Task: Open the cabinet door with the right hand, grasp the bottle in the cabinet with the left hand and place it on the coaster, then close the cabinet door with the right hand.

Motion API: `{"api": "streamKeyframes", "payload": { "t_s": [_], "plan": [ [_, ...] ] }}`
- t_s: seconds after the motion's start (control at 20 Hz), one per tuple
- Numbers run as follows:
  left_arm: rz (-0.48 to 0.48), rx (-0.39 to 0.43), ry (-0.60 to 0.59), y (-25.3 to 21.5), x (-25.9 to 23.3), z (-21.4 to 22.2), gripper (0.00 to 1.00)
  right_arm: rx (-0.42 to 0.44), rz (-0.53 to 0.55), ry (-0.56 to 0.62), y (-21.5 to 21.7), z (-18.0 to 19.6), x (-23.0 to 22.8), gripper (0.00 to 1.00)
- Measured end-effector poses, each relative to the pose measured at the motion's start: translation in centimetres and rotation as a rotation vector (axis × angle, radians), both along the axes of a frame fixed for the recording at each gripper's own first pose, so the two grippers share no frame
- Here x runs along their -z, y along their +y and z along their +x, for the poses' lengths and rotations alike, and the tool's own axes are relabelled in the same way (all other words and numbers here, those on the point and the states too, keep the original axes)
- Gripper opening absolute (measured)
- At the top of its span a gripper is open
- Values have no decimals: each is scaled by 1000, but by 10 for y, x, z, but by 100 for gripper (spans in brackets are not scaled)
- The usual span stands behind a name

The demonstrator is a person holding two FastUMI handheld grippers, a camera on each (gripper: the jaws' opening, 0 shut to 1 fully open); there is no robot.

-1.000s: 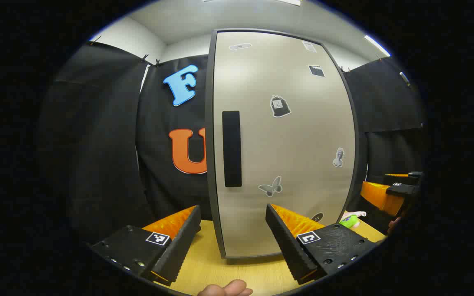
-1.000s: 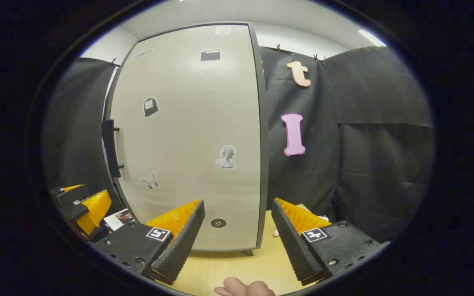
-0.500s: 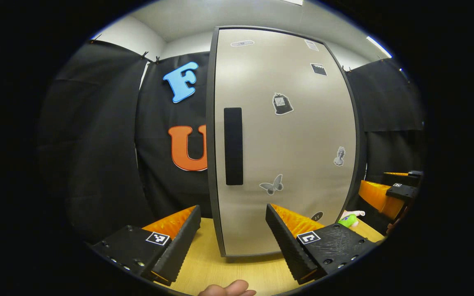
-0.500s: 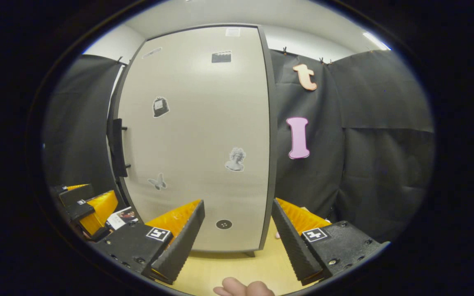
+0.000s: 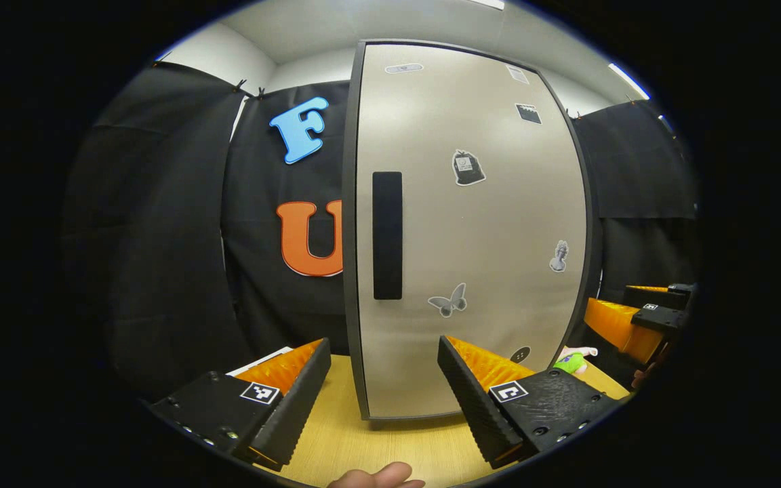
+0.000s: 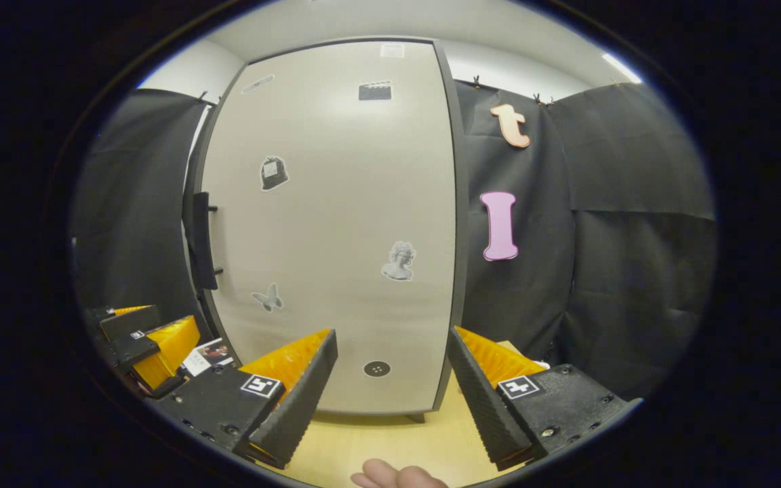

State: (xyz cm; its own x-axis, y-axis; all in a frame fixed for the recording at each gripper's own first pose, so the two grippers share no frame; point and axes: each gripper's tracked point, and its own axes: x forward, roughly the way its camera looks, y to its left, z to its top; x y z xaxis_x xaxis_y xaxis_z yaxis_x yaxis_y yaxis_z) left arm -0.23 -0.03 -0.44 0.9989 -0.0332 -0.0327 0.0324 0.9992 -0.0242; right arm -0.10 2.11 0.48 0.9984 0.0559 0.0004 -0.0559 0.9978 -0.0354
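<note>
You get bright, even light from ceiling strips (image 5: 628,71), w/ soft glare on the cabinet door (image 6: 336,224). Fisheye bends its edges; focus is sharp.

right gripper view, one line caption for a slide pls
Open right tool faces the shut cabinet door, its handle on the far left edge.

I worked in a recording booth set up inside an office-like room, not a home. Black cloth (image 6: 634,224) hung all around me, clipped along its top edge, and above it I saw plain white walls (image 5: 217,51) and a ceiling with strip lights (image 5: 628,78). A pale wooden table (image 6: 390,440) lay in front of me, and on it stood a single tall cabinet (image 5: 472,224) with a grey door, a dark handle (image 5: 387,234) and small stickers (image 5: 466,167) scattered over it, like a mock-up.
</note>
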Motion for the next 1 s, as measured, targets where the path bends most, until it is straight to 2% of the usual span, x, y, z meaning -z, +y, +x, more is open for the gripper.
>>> {"api": "streamKeyframes", "payload": {
  "t_s": [0.25,0.5,0.75,0.9,1.0],
  "plan": [
    [9,15,-7,6,1,-16,96,-130,-8,4,27,-2,-6,100],
    [26,10,6,27,10,-49,96,-197,-59,-23,58,8,-18,100],
    [73,-5,2,56,17,-106,96,-309,-120,-8,119,18,-24,100],
    [40,-29,6,68,23,-146,96,-382,-144,9,164,24,-24,100],
    [25,-49,2,73,21,-166,96,-400,-168,23,192,33,-24,100]
  ]
}}
